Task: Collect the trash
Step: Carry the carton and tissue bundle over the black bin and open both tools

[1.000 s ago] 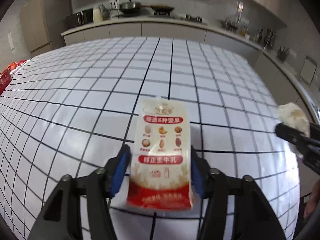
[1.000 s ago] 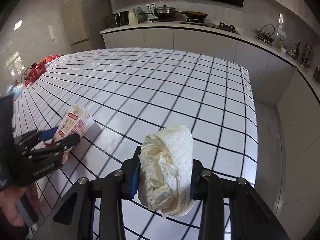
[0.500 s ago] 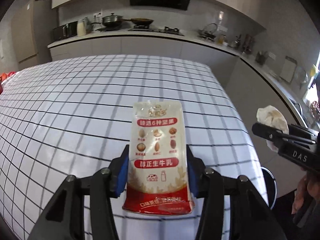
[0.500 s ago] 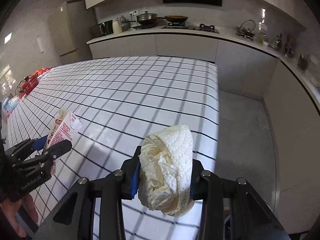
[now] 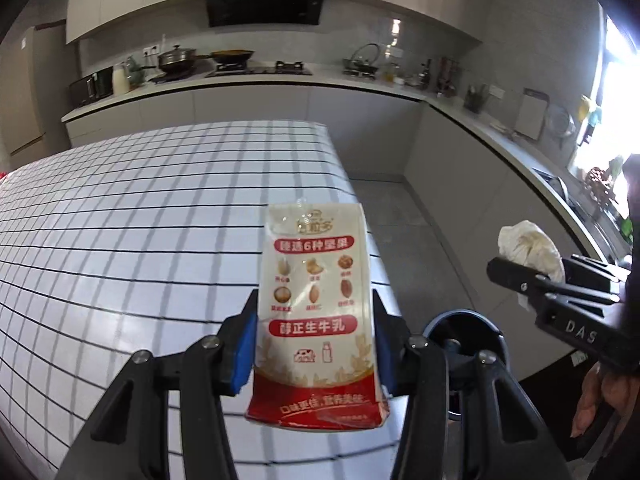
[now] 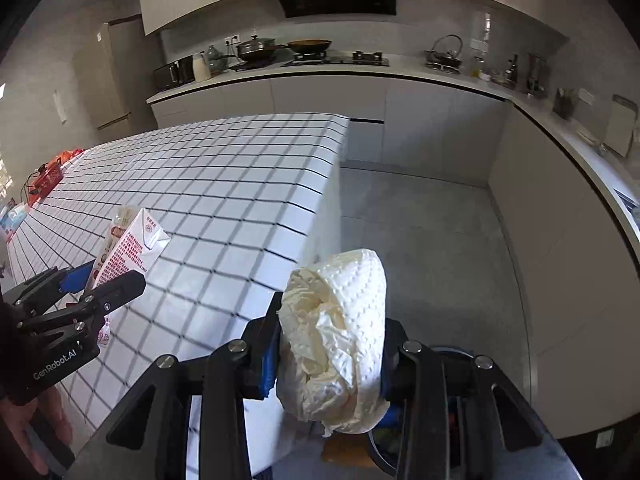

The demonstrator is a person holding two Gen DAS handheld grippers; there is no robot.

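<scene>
My left gripper (image 5: 314, 340) is shut on a red and white milk carton (image 5: 316, 312) and holds it above the right edge of the checked table (image 5: 120, 240). The carton also shows in the right wrist view (image 6: 132, 252). My right gripper (image 6: 330, 356) is shut on a crumpled white paper towel (image 6: 336, 336), held past the table's edge over the floor. The towel also shows in the left wrist view (image 5: 528, 248). A round dark trash bin (image 5: 464, 332) stands on the floor below both grippers, mostly hidden by the fingers; its rim (image 6: 452, 350) shows in the right wrist view.
A grey floor (image 6: 420, 232) lies between the table and the white kitchen cabinets (image 6: 400, 120). The counter holds pots and a kettle (image 6: 444, 56). Red items (image 6: 48, 176) sit at the table's far left end.
Both grippers have swung right, from over the table to its right edge and beyond. The floor and the trash bin have come into view. Both still hold their items.
</scene>
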